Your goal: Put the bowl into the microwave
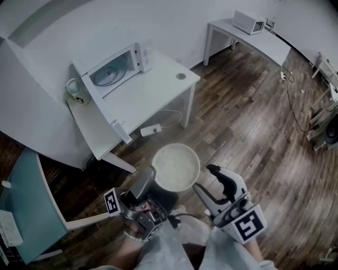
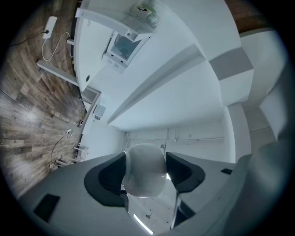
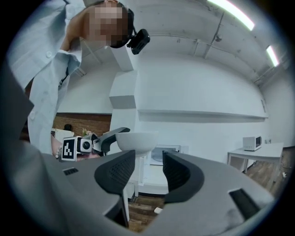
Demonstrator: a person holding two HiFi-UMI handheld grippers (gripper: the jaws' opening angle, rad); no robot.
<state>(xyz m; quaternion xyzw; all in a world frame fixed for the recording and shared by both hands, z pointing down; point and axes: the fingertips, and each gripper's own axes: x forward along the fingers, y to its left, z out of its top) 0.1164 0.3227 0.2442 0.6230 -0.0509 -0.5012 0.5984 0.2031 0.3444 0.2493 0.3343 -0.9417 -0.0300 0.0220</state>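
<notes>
Left tool [image 1: 151, 178] clamps bowl [image 1: 177, 166] — open microwave [image 1: 113, 68] on table [image 1: 156, 92], well apart.

**Room and furnishings: floor, walls, light, tables**

A dark wood-plank floor [image 1: 248, 116] is running across the whole room. White walls [image 1: 105, 26] are closing it in. A strip of brown brick [image 3: 83, 120] is showing low on one wall, beside a white column [image 3: 123, 92]. Two strip lights [image 3: 230, 14] are glowing on the ceiling.

A white table [image 1: 153, 92] is standing against the wall, with a round cable hole [image 1: 181, 76] sitting in its top. A white power strip [image 1: 150, 129] is lying on the floor beneath it, its cord trailing away.

A second white table [image 1: 264, 45] is standing in the far corner, carrying a small white appliance [image 1: 248, 22]. A teal-topped desk [image 1: 21, 195] is occupying the left edge.
</notes>
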